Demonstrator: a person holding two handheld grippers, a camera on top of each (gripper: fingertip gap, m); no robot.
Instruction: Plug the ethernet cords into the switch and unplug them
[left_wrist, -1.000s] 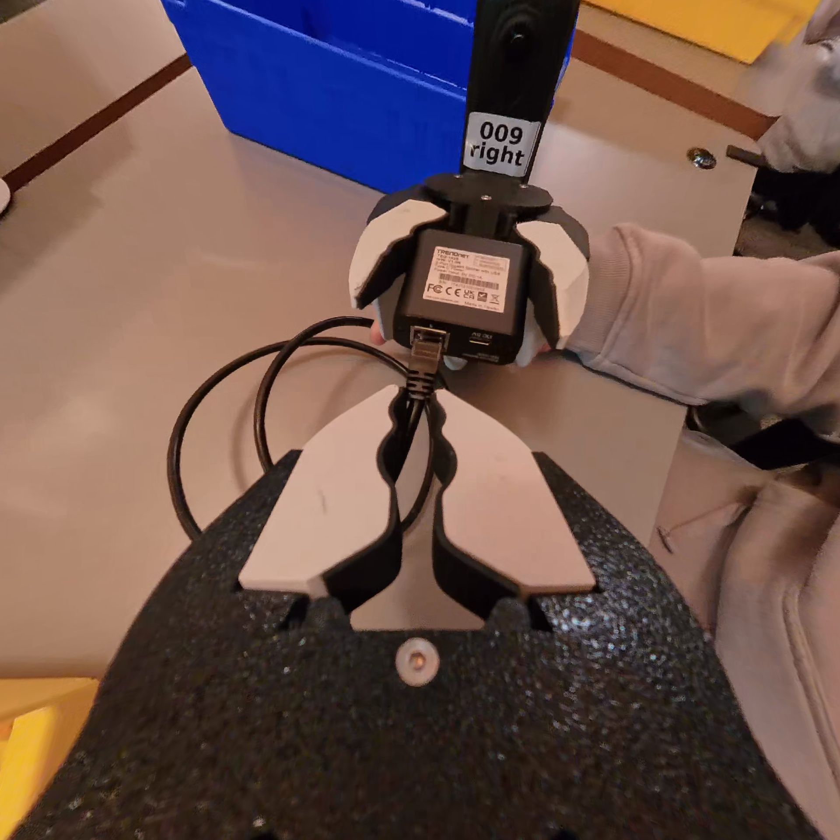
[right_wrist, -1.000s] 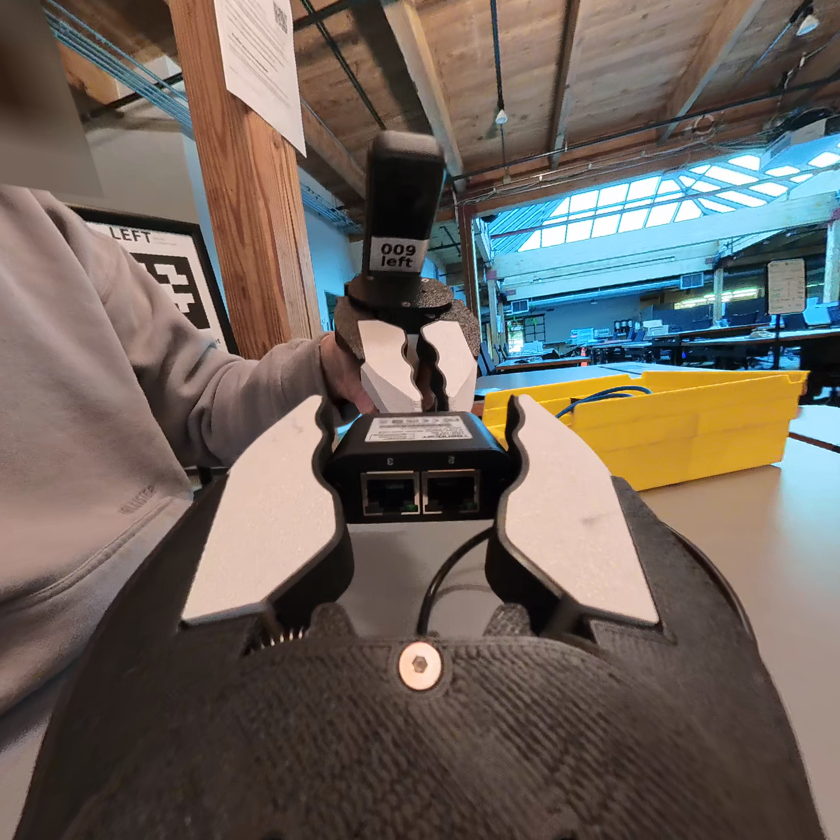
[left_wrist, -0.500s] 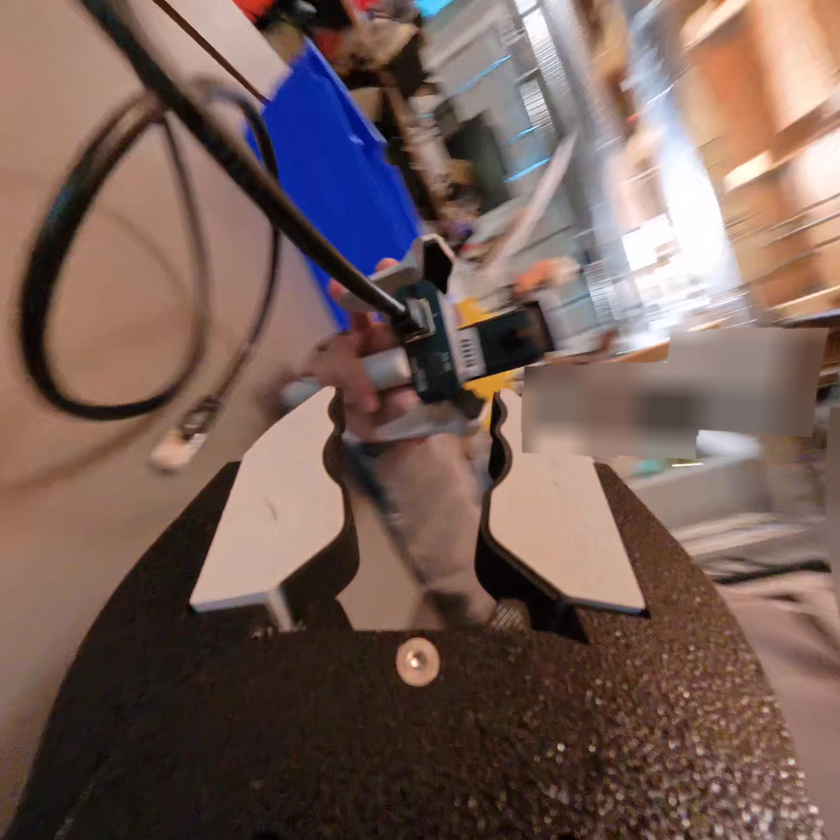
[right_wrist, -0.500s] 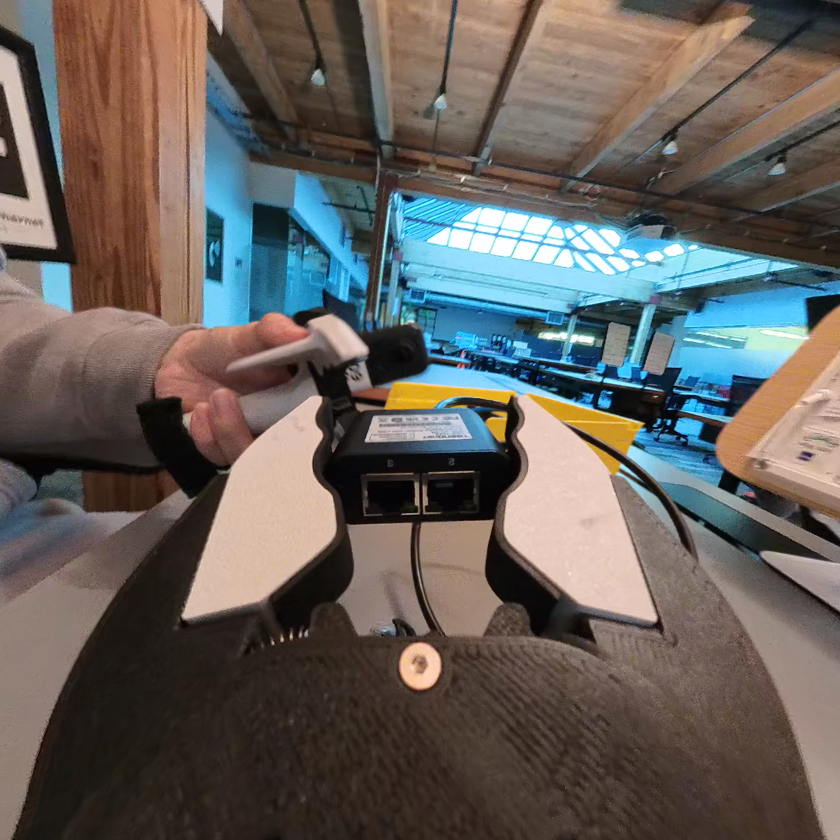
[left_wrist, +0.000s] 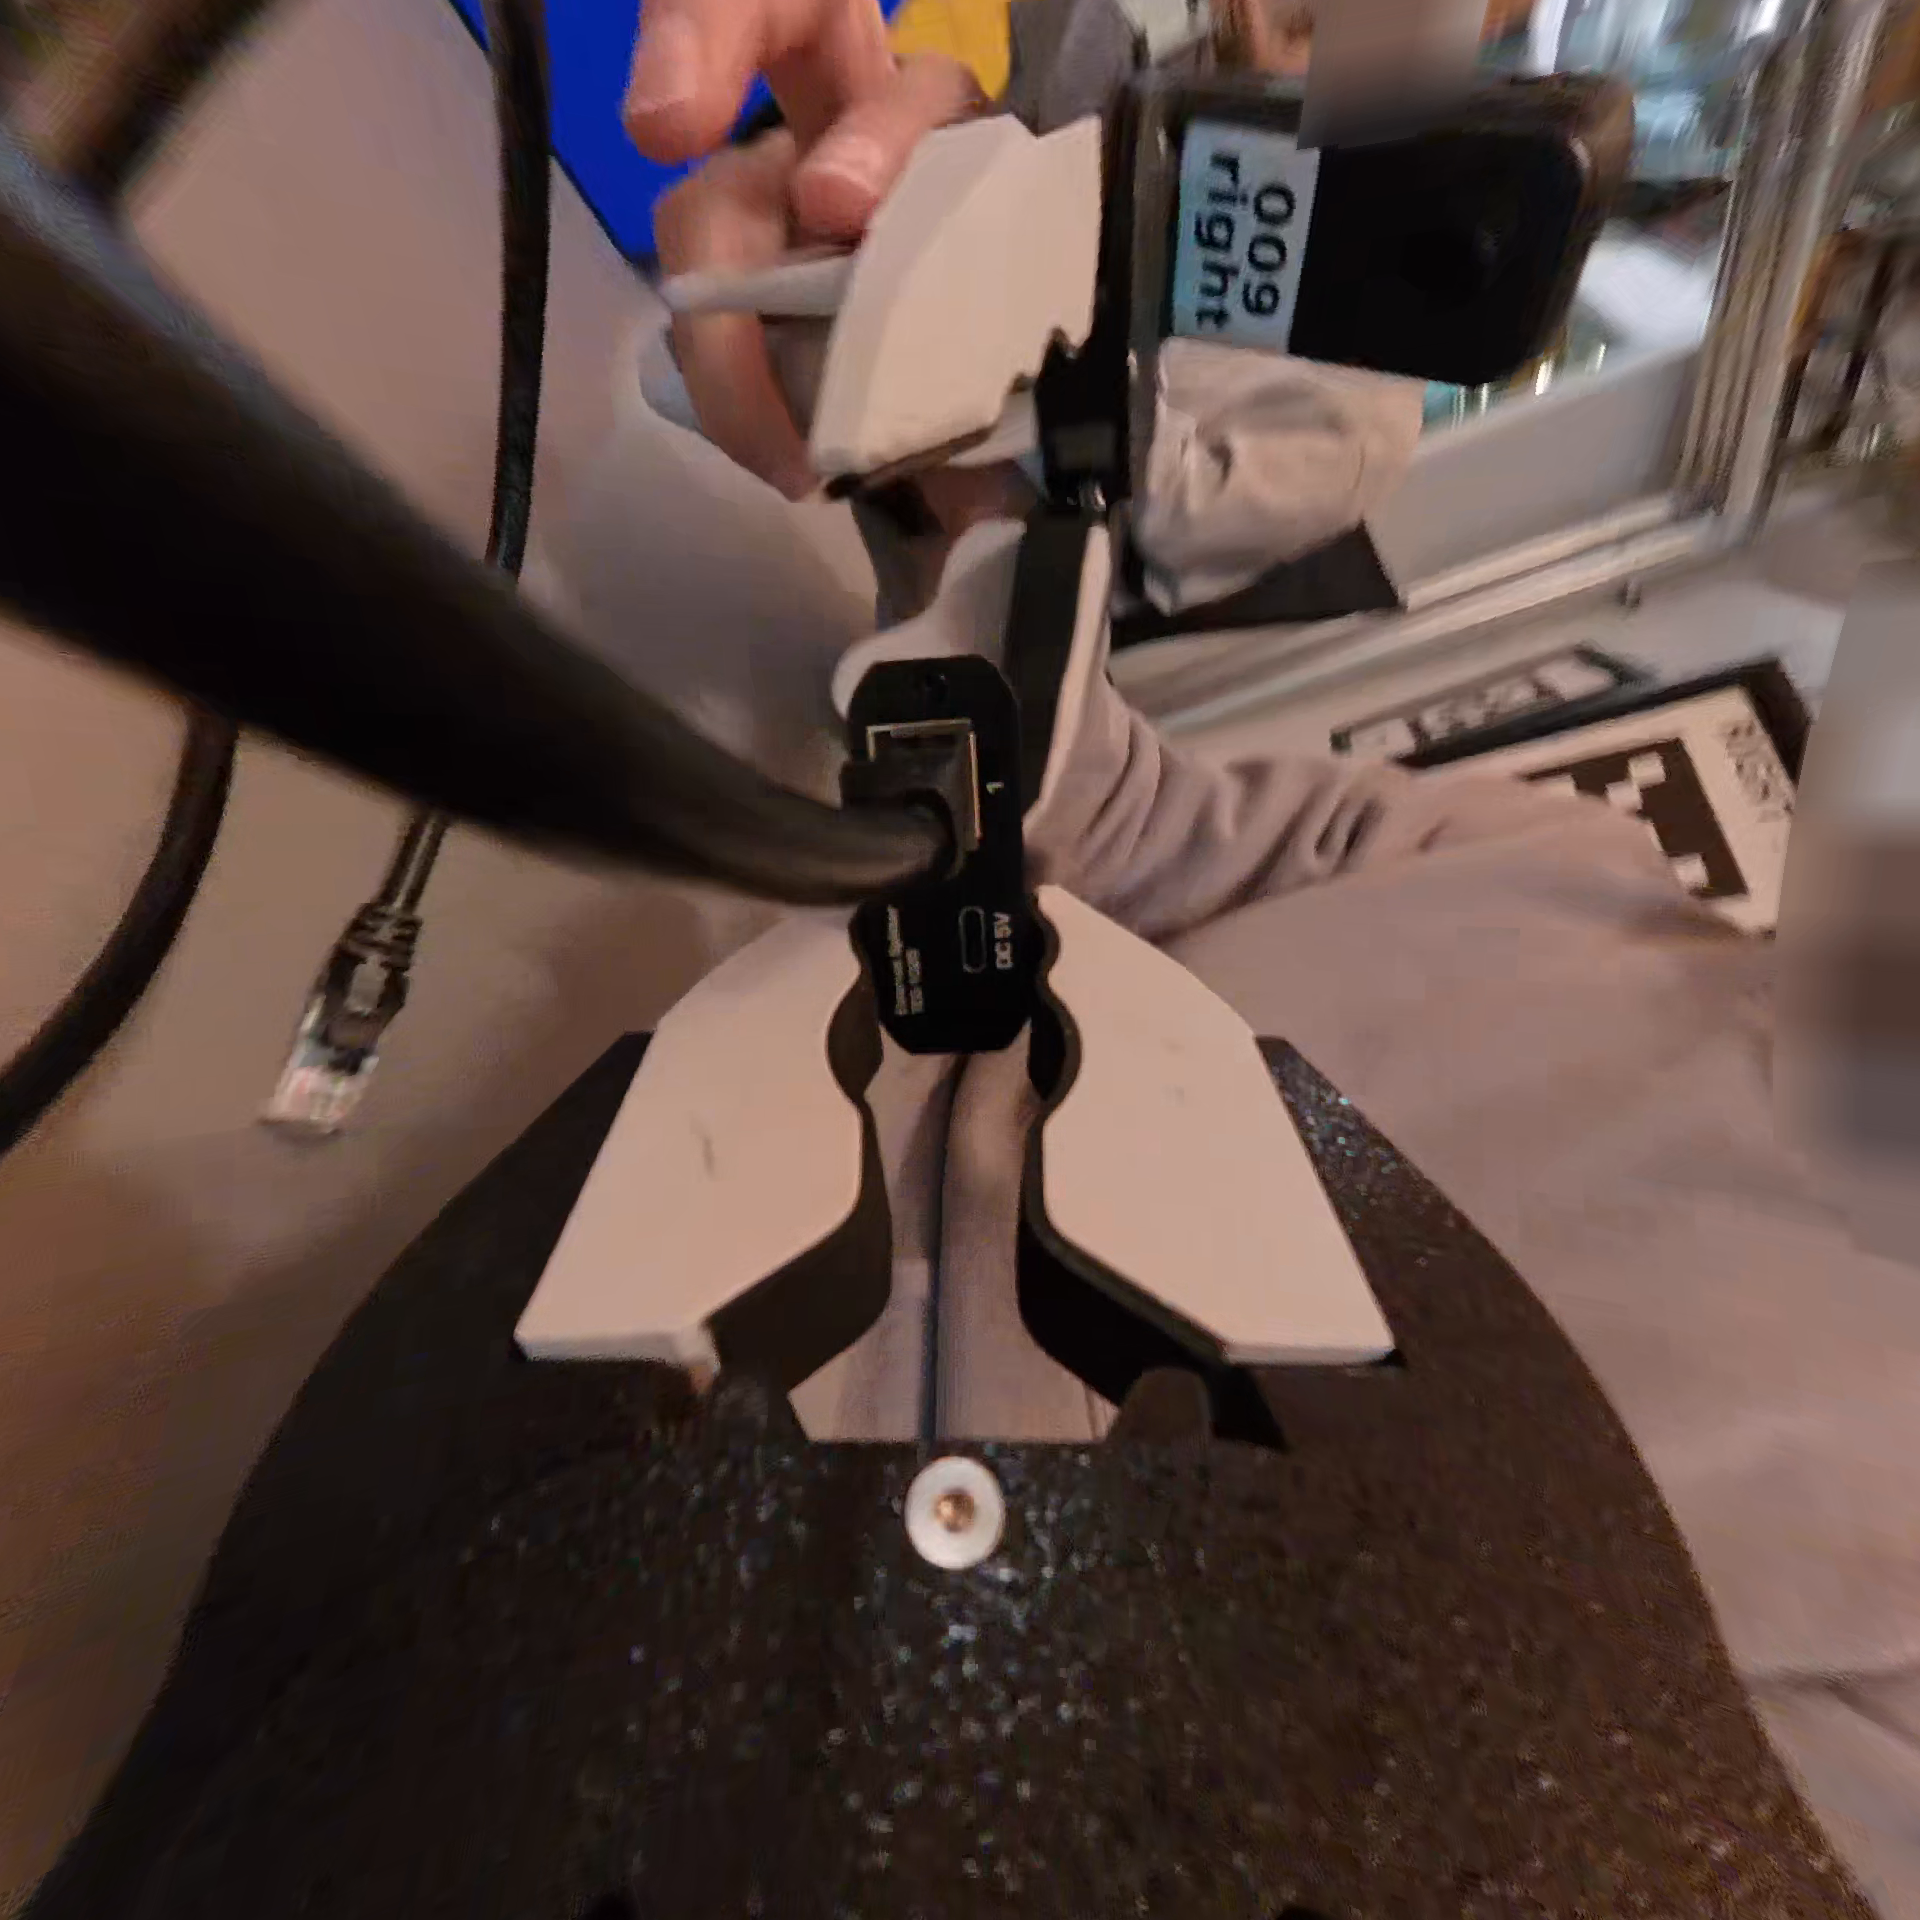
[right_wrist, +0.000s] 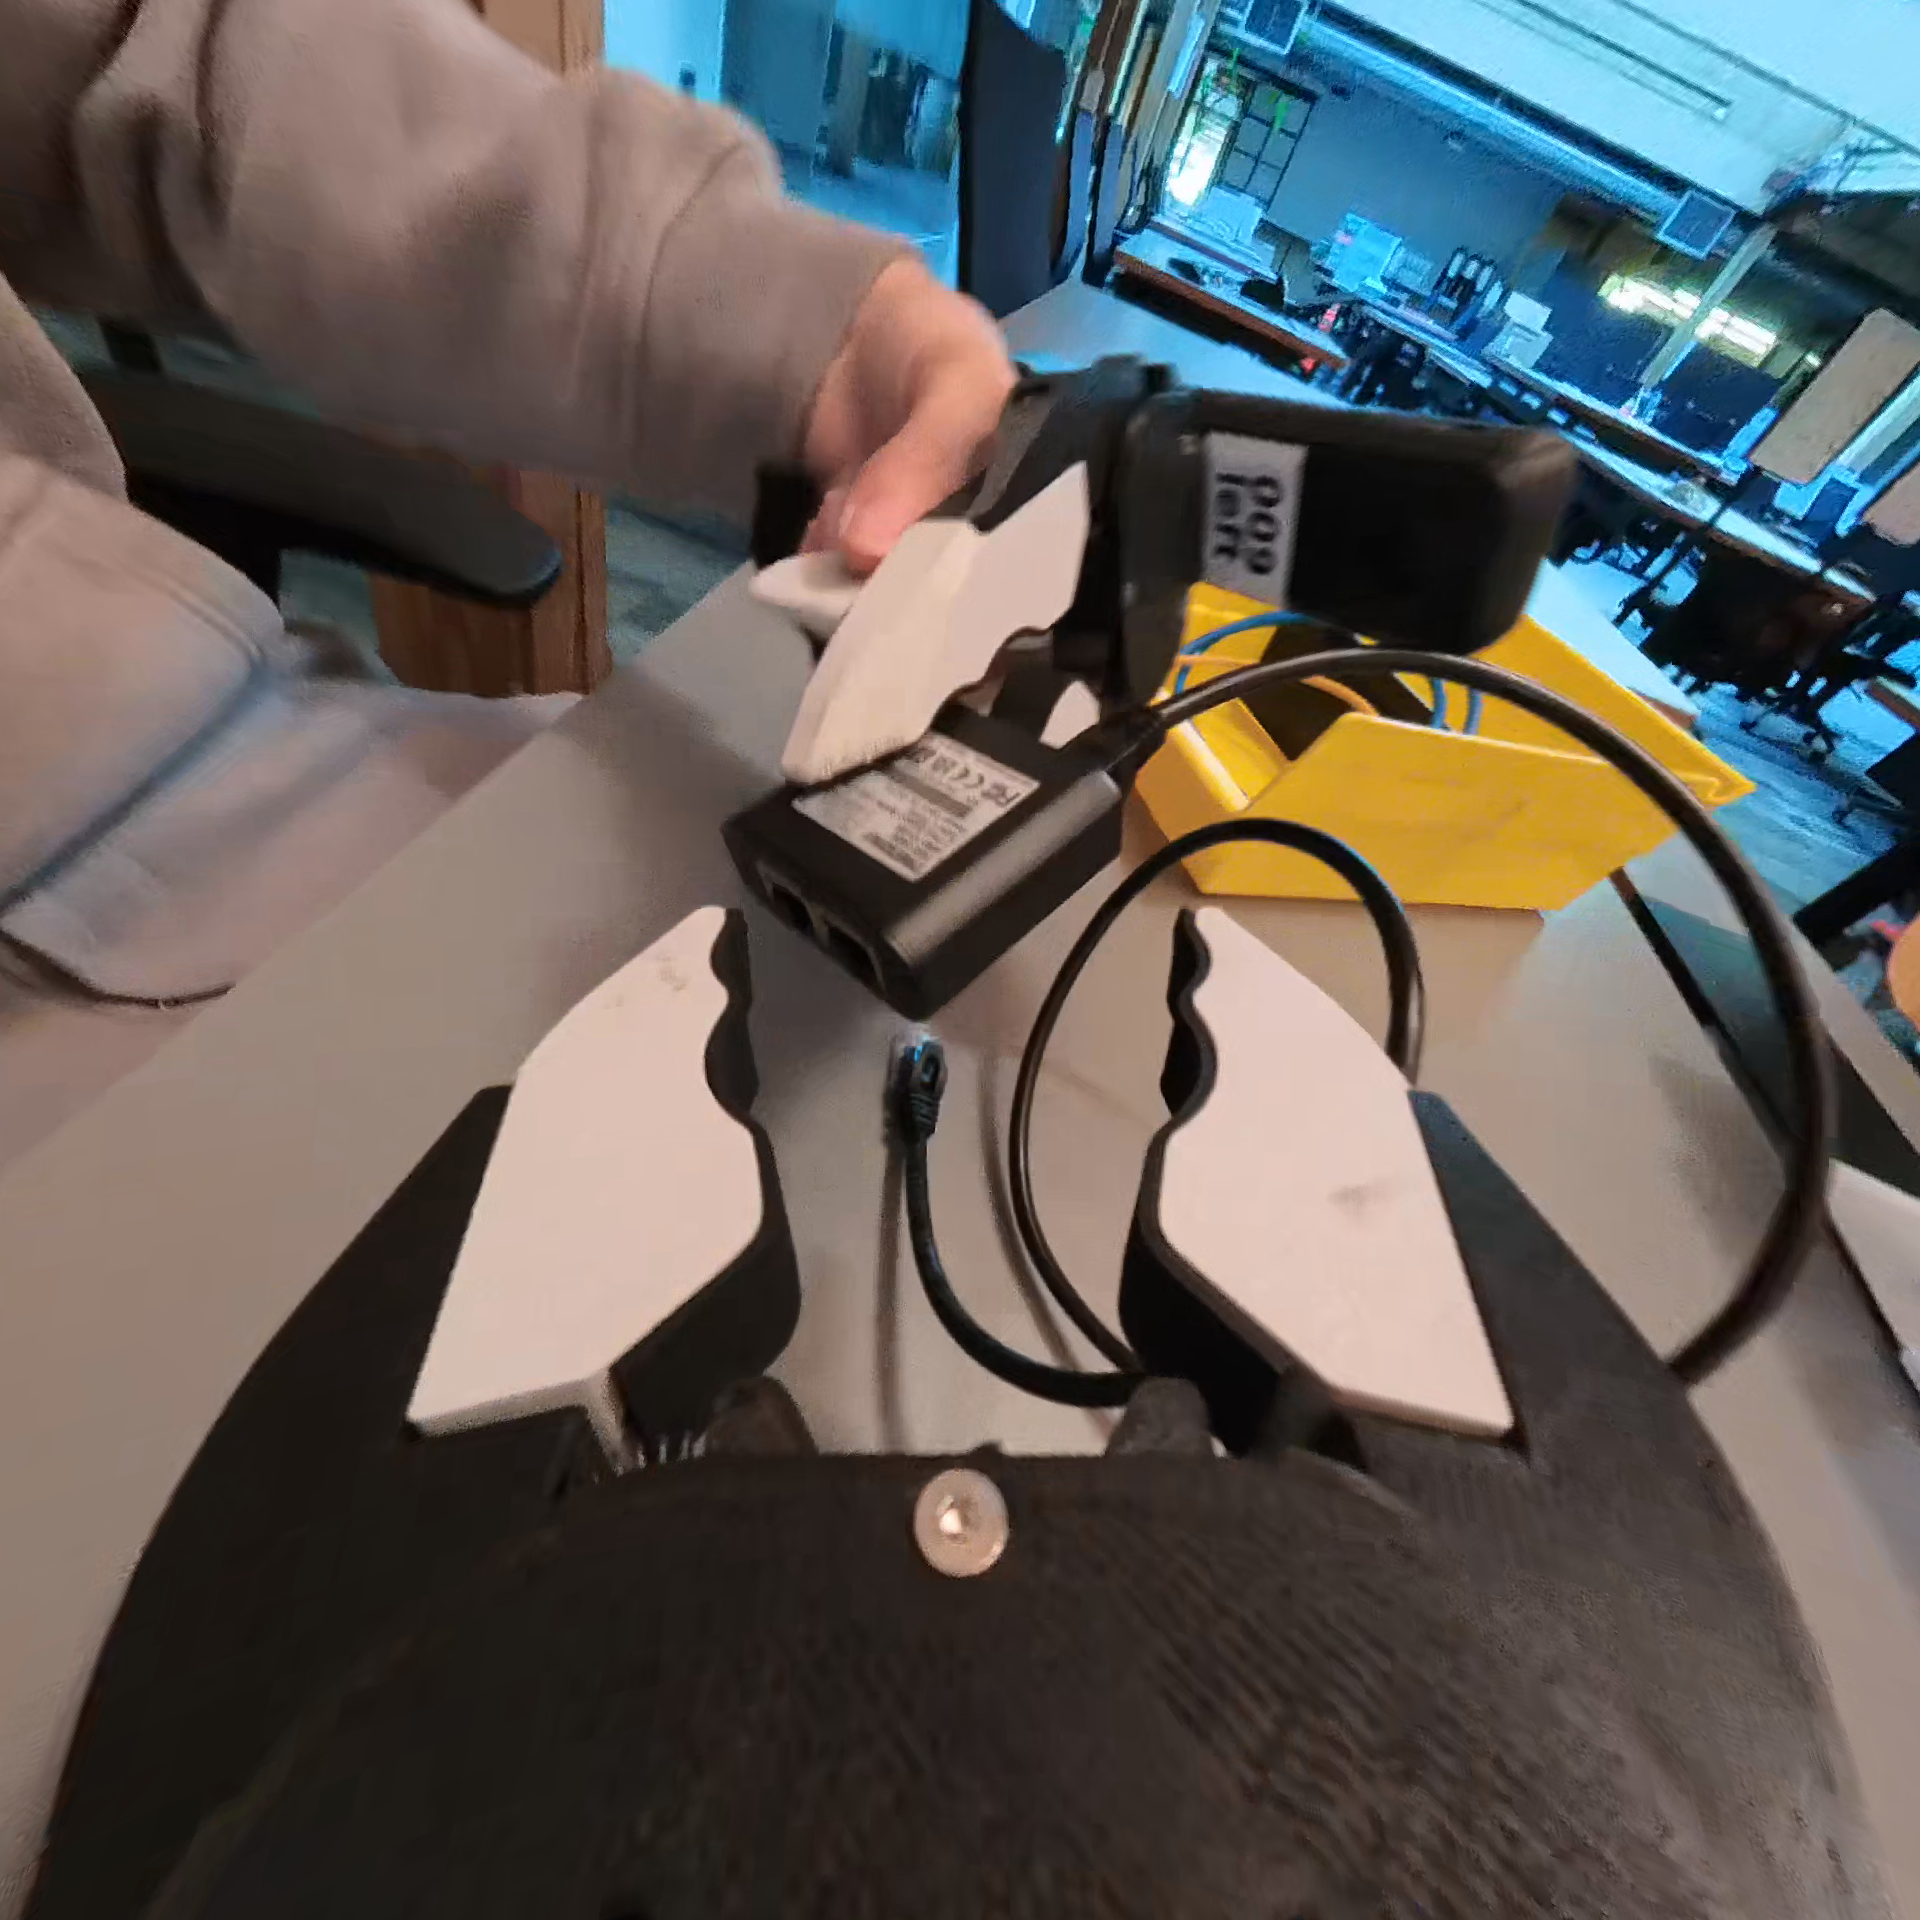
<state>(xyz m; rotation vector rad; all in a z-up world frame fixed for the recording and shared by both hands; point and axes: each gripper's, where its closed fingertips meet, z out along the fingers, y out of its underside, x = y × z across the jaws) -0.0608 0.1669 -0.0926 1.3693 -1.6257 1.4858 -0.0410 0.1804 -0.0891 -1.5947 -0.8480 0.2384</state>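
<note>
Left tool (left_wrist: 945, 997) pinching switch (left_wrist: 940, 862), one cord (left_wrist: 416, 665) seated. Right tool (right_wrist: 956, 997) spread, empty; loose plug (right_wrist: 920, 1086) on table (right_wrist: 312, 1039) just ahead of it. Next, probably: grab plug, align with free port.

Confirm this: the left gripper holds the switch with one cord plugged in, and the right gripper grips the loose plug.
Wrong on one point. The right gripper is open and grips nothing; the loose plug lies on the table, as the right wrist view shows. The left gripper does hold the switch with one cord plugged in.
</note>
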